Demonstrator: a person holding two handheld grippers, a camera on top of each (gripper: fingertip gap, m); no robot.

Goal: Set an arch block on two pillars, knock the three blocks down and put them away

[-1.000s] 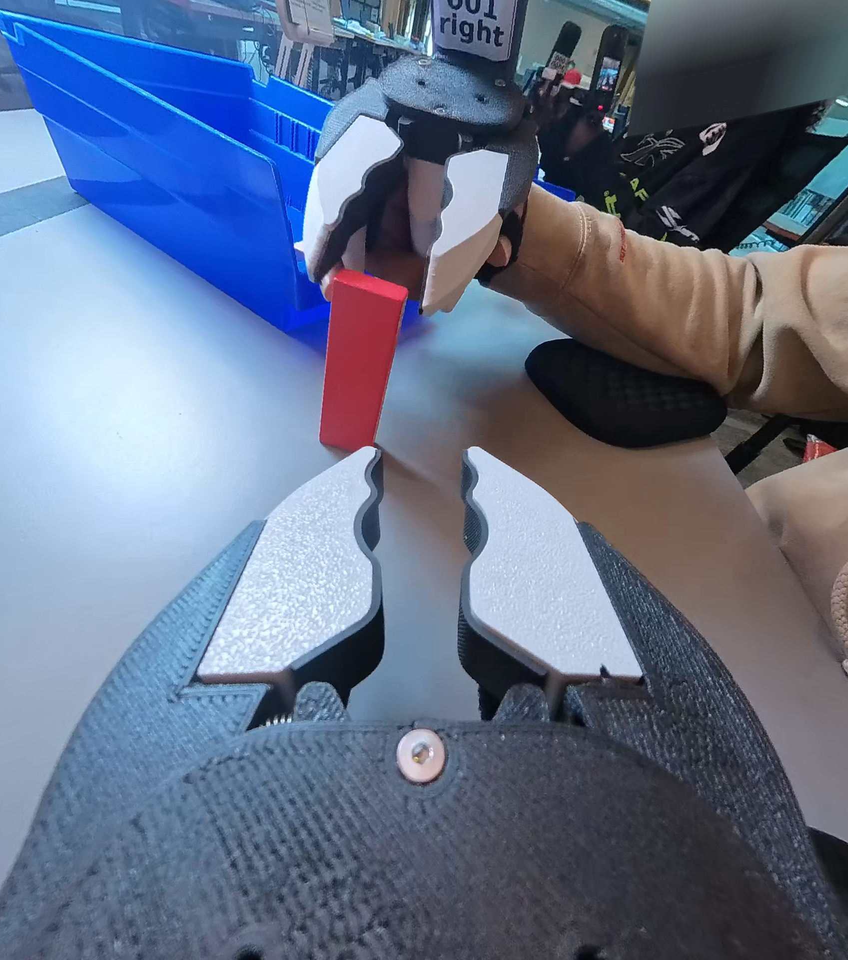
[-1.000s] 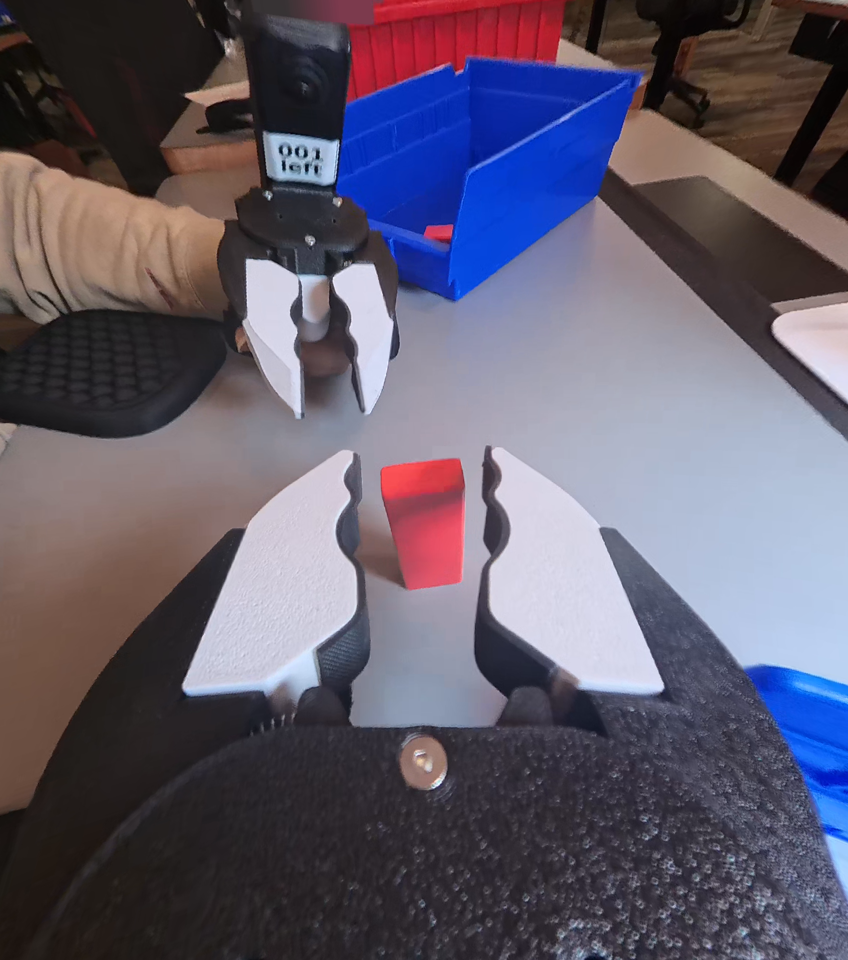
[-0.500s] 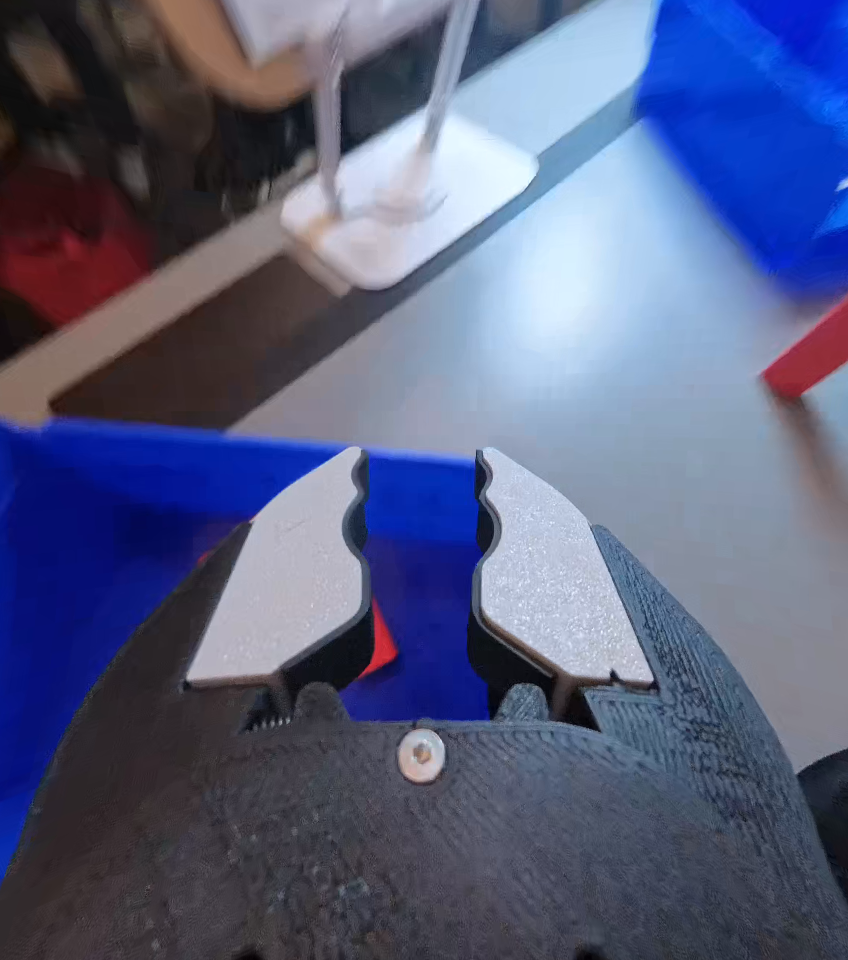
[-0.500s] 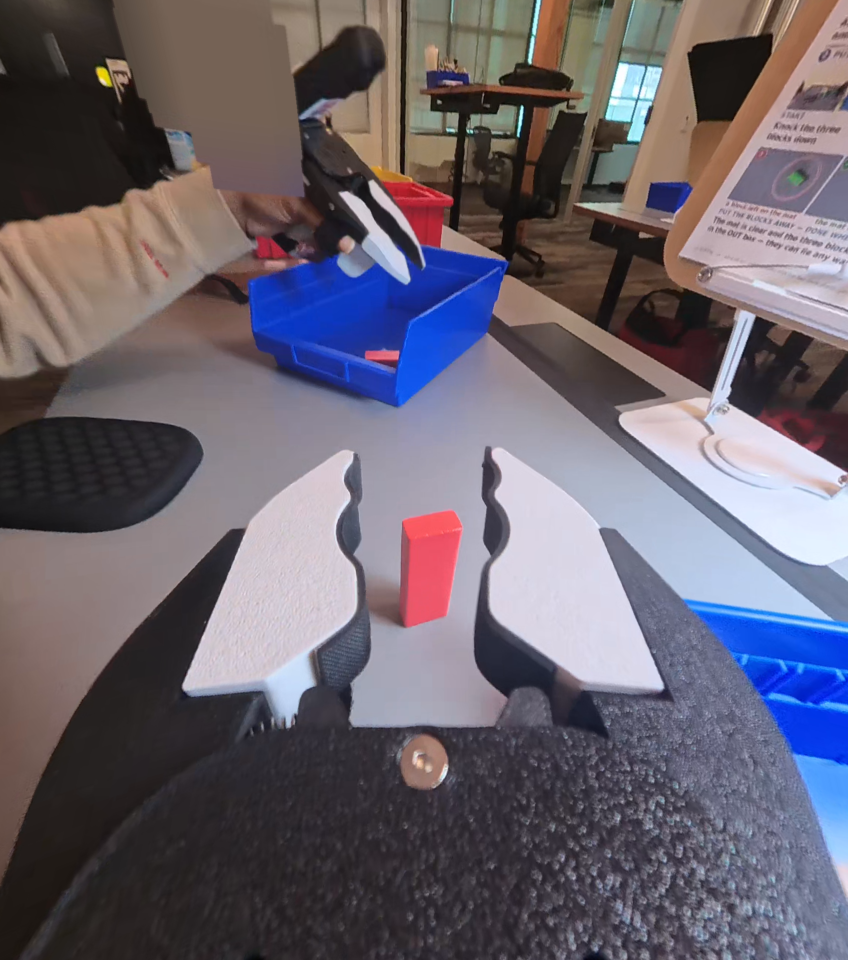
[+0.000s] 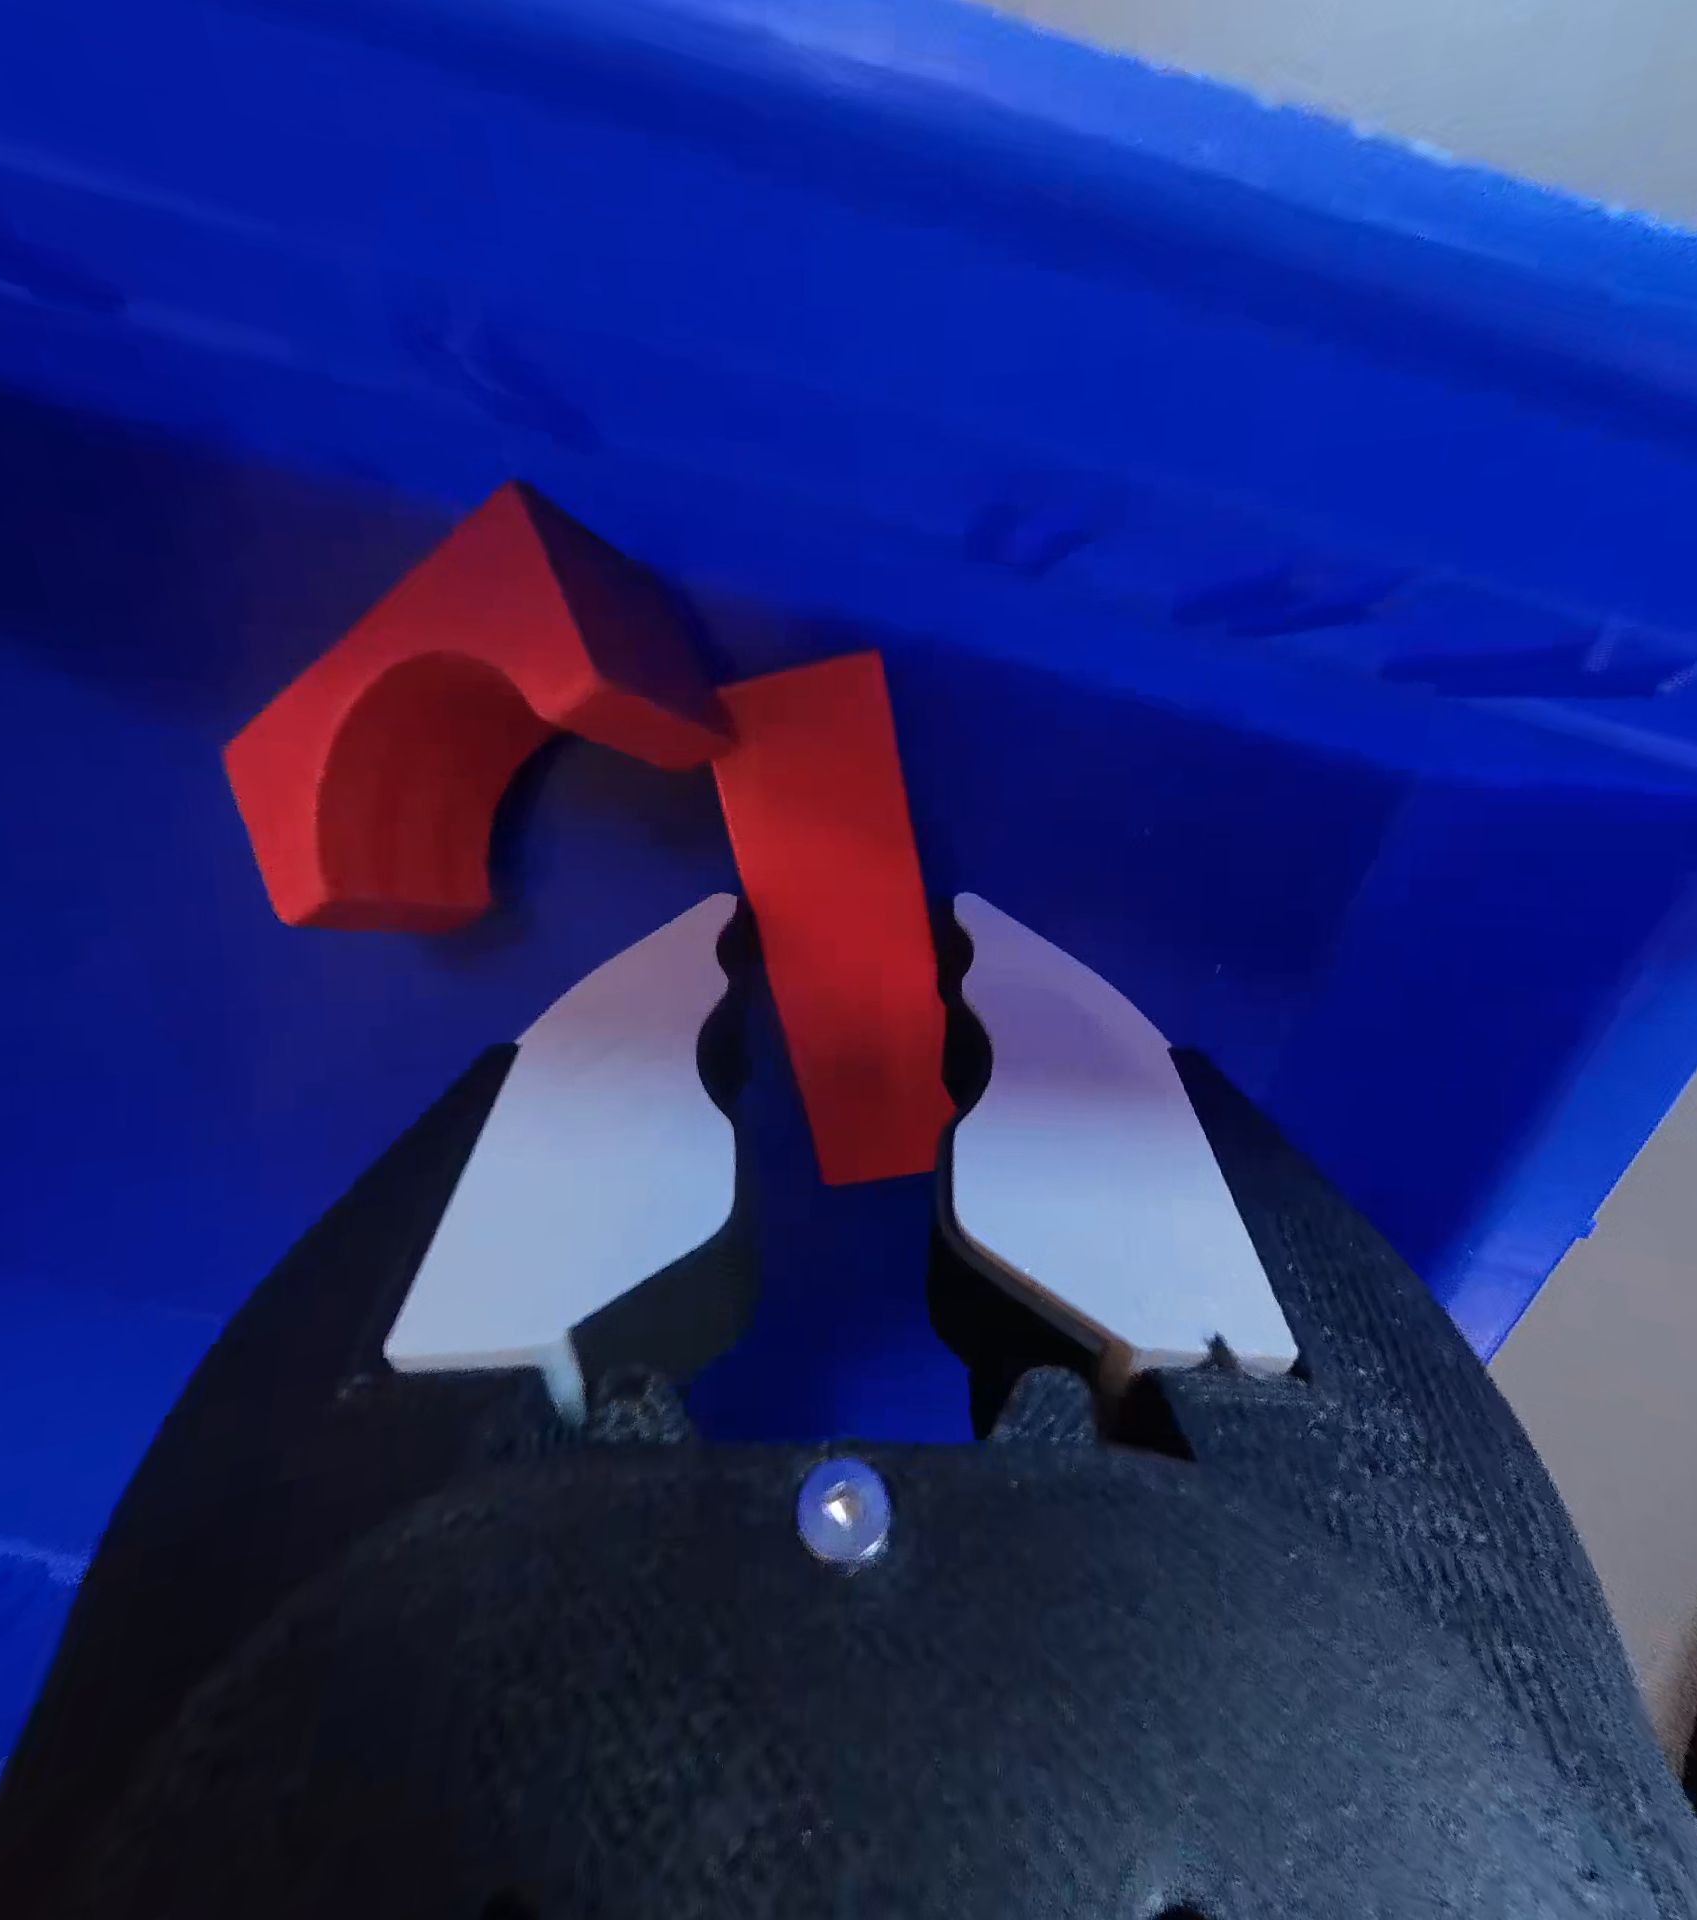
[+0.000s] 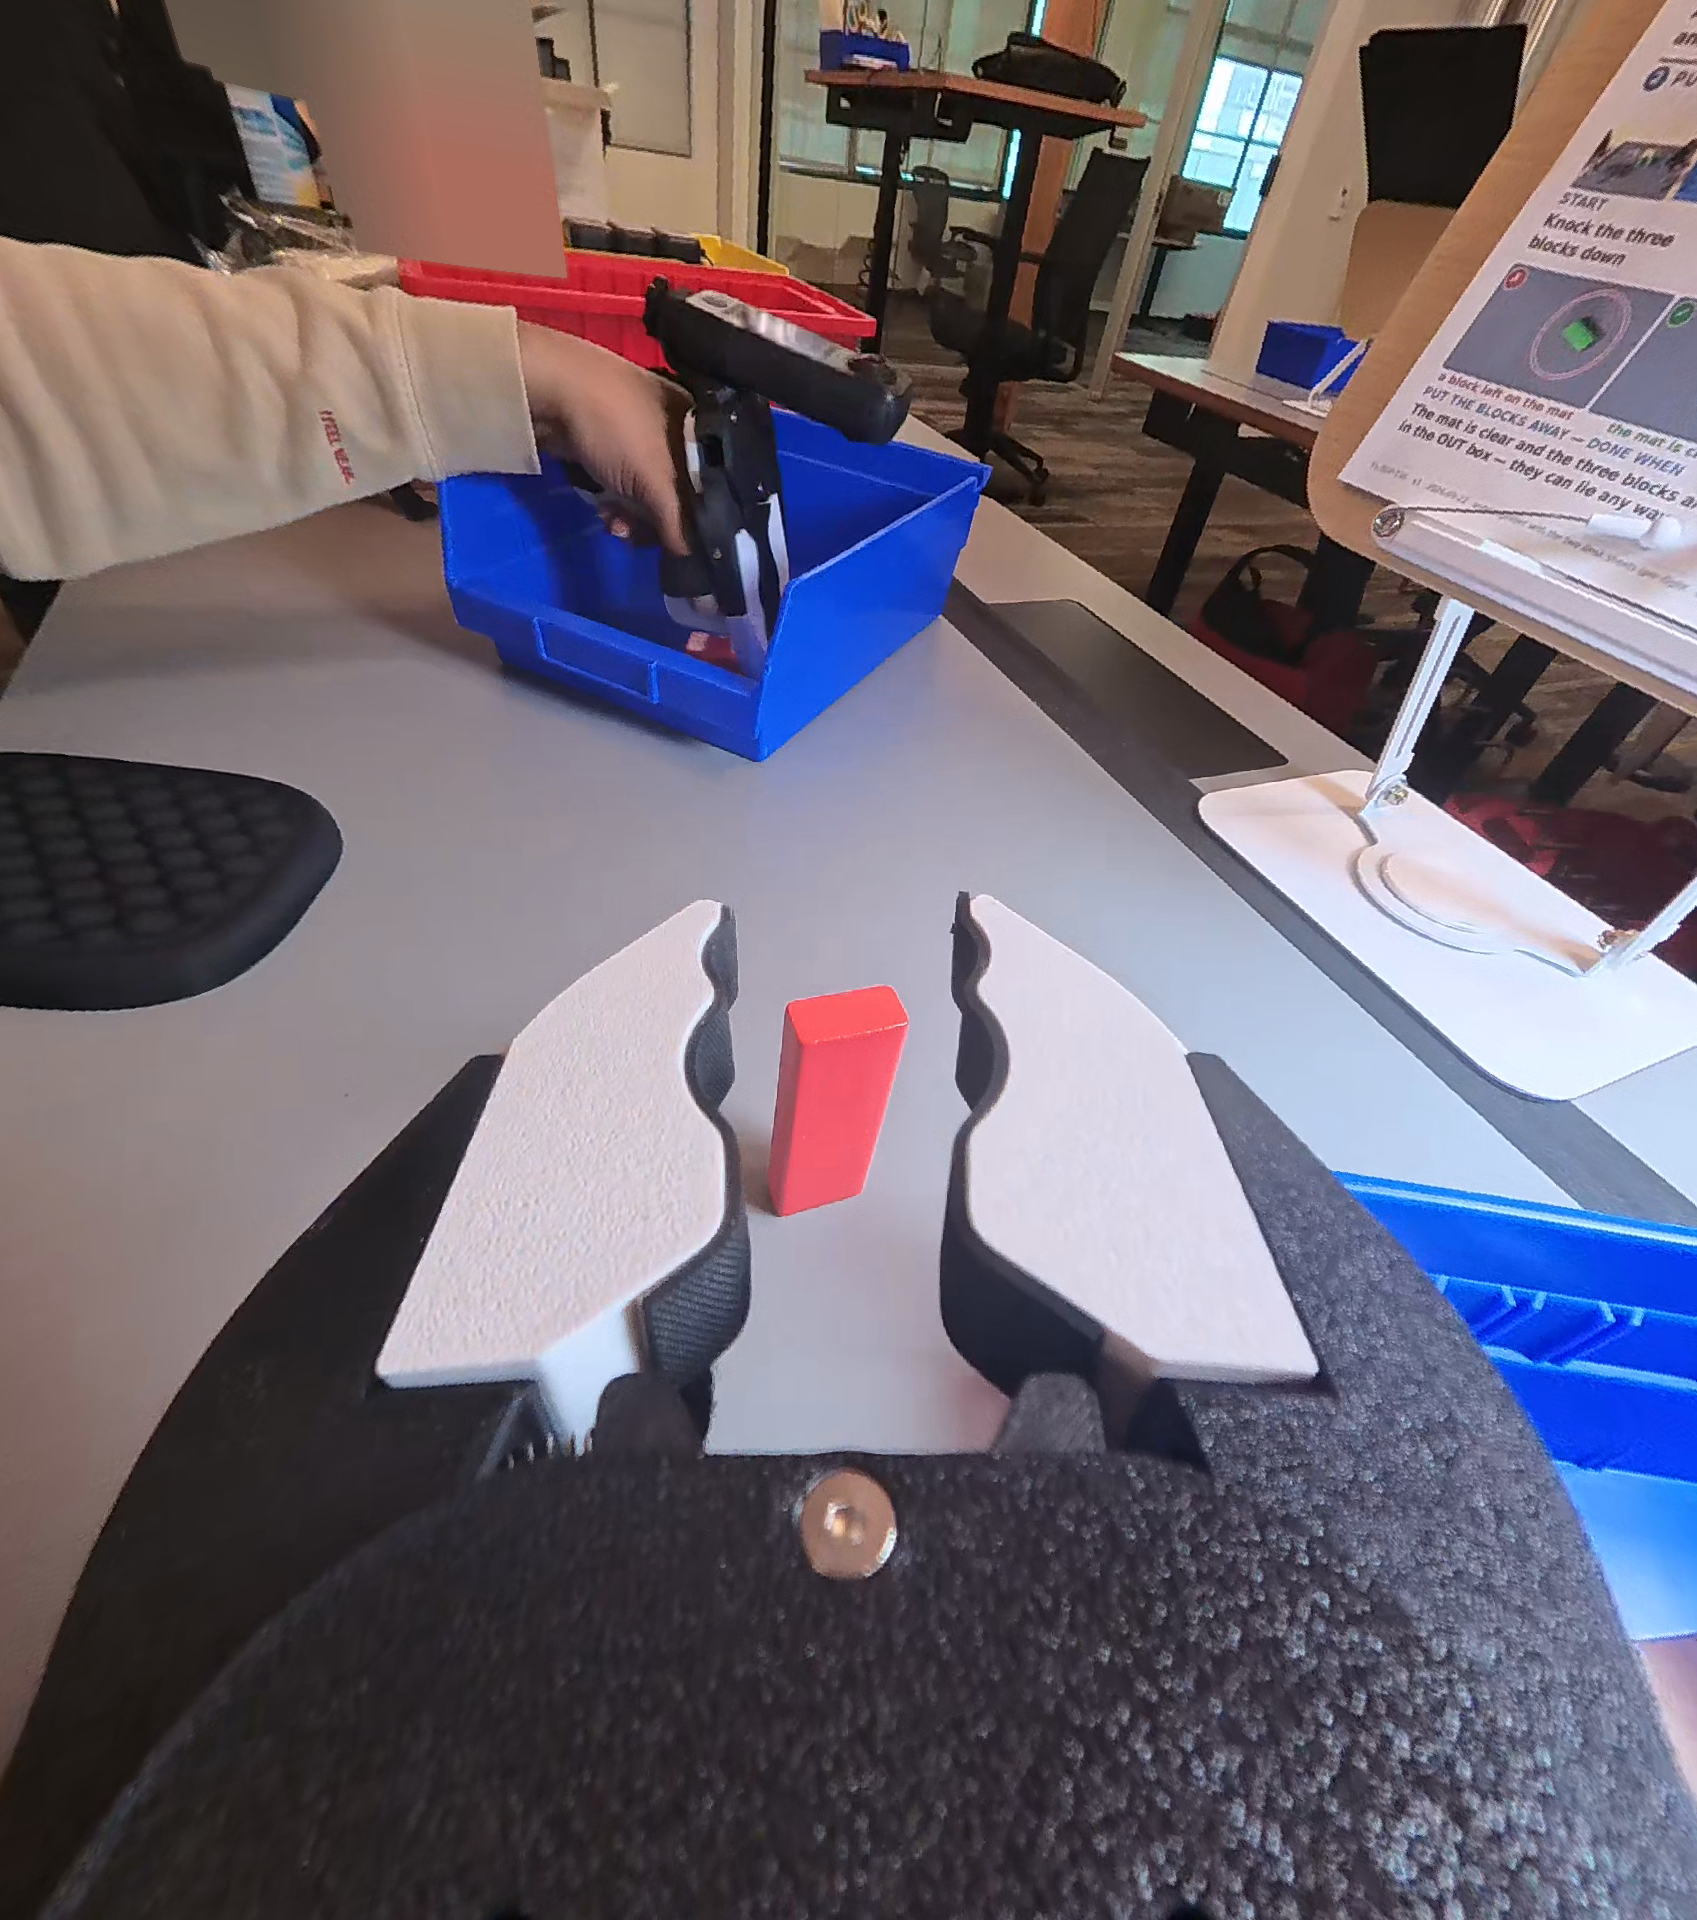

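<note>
Writing first: a printed instruction sheet (image 6: 1602, 312) with small photos and lines of text sits on a white stand (image 6: 1467, 935) at the right of the grey table (image 6: 511, 883); there is also a small red mark on the person's cream sleeve (image 6: 148, 416).

Down in the blue bin (image 5: 1239, 416), the left gripper (image 5: 836, 914) has its white fingers (image 5: 605, 1122) parted around a flat red pillar block (image 5: 833, 935). The block's right edge seems to meet the right finger, while blue shows between it and the left finger, so I cannot tell whether the grip is closed on it or loose. The block's far end touches a red arch block (image 5: 428, 727), which lies tilted on the bin floor with its half-round cutout facing the camera. The right wrist view shows that gripper (image 6: 730, 582) reaching into the same bin (image 6: 823, 644), held by a hand (image 6: 615, 447).

Over to the right gripper (image 6: 839, 914): wide open, holding nothing. A second red pillar block (image 6: 833, 1101) stands upright on the table between its fingers, clear of both. A black wrist rest (image 6: 75, 883) lies at left, and another blue bin (image 6: 1602, 1351) shows at the lower right edge.
</note>
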